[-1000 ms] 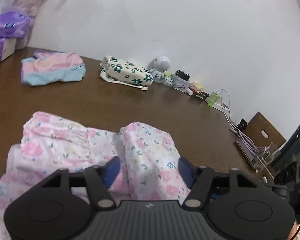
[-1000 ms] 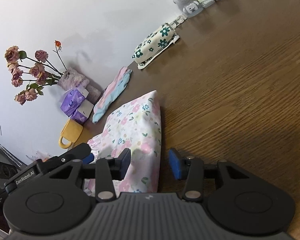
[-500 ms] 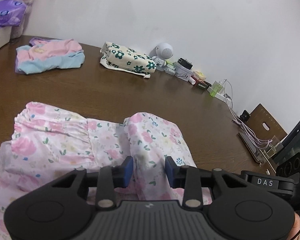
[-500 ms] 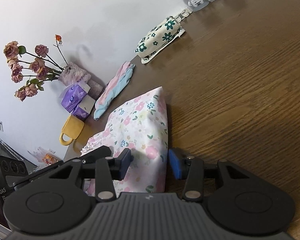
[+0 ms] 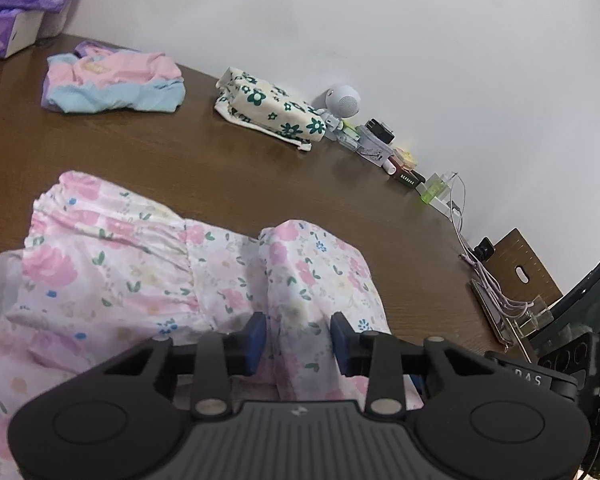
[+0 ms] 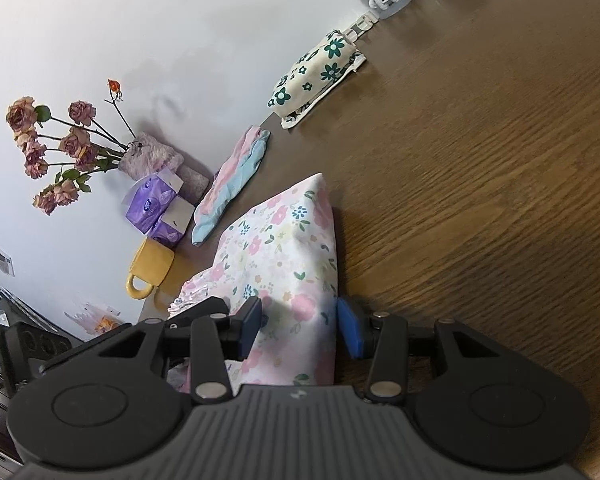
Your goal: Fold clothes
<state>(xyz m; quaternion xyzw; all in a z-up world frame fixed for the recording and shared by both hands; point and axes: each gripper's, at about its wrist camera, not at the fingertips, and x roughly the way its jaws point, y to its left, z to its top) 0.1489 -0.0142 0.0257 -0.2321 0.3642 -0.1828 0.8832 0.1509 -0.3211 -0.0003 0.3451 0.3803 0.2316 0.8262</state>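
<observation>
Left wrist view: the left gripper (image 5: 298, 338) is straddling a raised fold of the floral garment (image 5: 148, 280), its blue pads partly closed with cloth between them; whether they are pressing the cloth cannot be told. The garment is lying bunched on the brown wooden surface (image 5: 228, 176). A folded pink-and-blue garment (image 5: 112, 80) and a flowered pouch (image 5: 272, 106) are lying well apart near the wall.

Right wrist view: the right gripper (image 6: 298, 330) is standing half-open around the garment's (image 6: 284, 264) raised edge, the right pad beside the cloth. A yellow mug (image 6: 150, 270) and dried roses (image 6: 56, 148) are sitting beyond.
</observation>
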